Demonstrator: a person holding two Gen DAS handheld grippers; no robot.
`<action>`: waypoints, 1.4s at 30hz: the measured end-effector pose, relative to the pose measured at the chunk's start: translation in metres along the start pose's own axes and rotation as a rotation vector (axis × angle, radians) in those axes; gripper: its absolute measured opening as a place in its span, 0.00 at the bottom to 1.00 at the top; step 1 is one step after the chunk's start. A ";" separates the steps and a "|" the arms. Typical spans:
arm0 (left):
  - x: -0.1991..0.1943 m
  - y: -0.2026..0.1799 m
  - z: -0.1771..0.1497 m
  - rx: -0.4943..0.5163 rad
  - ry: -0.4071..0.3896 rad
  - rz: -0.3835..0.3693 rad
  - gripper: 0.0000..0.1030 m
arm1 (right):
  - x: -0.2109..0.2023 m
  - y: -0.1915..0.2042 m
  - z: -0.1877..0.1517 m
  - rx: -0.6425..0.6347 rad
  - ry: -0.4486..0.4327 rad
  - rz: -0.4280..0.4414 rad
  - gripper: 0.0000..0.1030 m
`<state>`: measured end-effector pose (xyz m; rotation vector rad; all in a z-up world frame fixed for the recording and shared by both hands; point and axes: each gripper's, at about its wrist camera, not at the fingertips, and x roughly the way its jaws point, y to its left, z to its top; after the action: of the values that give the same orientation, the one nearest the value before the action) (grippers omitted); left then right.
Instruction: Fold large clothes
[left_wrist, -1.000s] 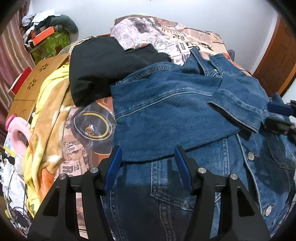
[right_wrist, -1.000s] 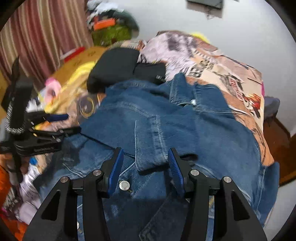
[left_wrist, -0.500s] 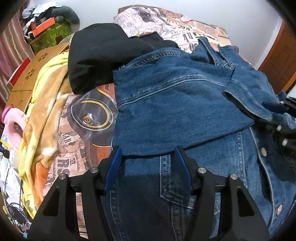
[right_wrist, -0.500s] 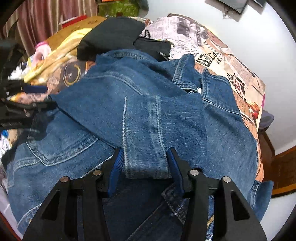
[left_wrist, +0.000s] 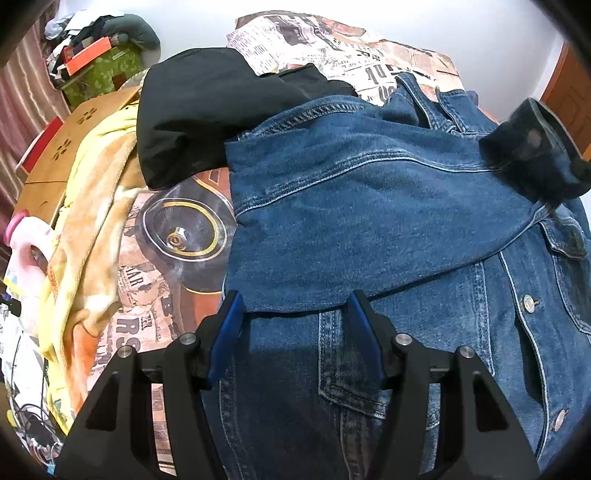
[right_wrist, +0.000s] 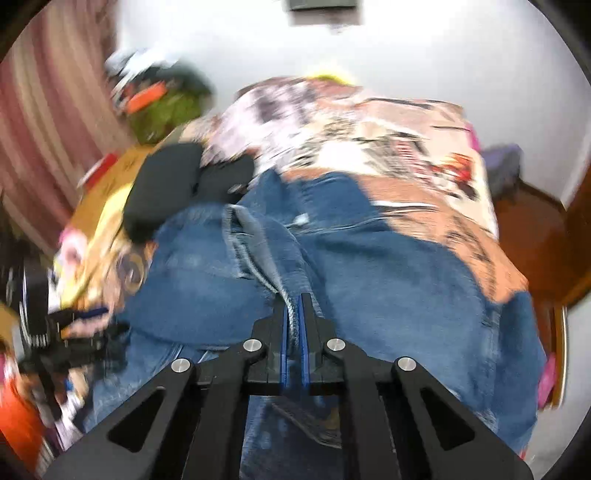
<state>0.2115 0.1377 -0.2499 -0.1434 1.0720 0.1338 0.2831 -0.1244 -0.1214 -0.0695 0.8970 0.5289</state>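
Note:
A blue denim jacket (left_wrist: 424, 332) lies spread on the bed, one sleeve (left_wrist: 351, 206) folded across its front. My left gripper (left_wrist: 295, 321) hovers open over the jacket's lower front; the sleeve's lower edge lies at its fingertips, unpinched. My right gripper (right_wrist: 294, 306) has its jaws closing tight on the sleeve's cuff (right_wrist: 266, 251), which bunches up between the blue pads. In the left wrist view the right gripper (left_wrist: 532, 162) is a dark blur at the sleeve's far end. The right wrist view shows the left gripper (right_wrist: 85, 321) at the left edge.
A black garment (left_wrist: 207, 110) lies beyond the jacket on the newspaper-print bedspread (left_wrist: 332, 40). A yellow blanket (left_wrist: 92, 221) hangs along the bed's left side, beside cardboard (left_wrist: 74, 147) and a green box (left_wrist: 107, 70). A wooden door (left_wrist: 569, 85) stands at the right.
My right gripper closed on the sleeve cuff and lifted it, rolling as it went; its view is now blurred. My left gripper stayed open in about the same place.

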 end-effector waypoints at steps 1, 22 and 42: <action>-0.001 0.000 0.000 0.001 -0.001 0.001 0.56 | -0.005 -0.011 0.001 0.045 -0.014 -0.003 0.05; 0.007 -0.022 -0.004 0.054 0.022 0.021 0.58 | 0.039 -0.091 -0.028 0.410 0.150 0.043 0.51; 0.000 -0.013 0.010 0.051 -0.037 0.108 0.79 | -0.020 -0.048 0.001 0.198 -0.046 0.025 0.24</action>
<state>0.2225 0.1267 -0.2444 -0.0366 1.0457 0.2055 0.2966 -0.1742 -0.1133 0.1336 0.9019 0.4607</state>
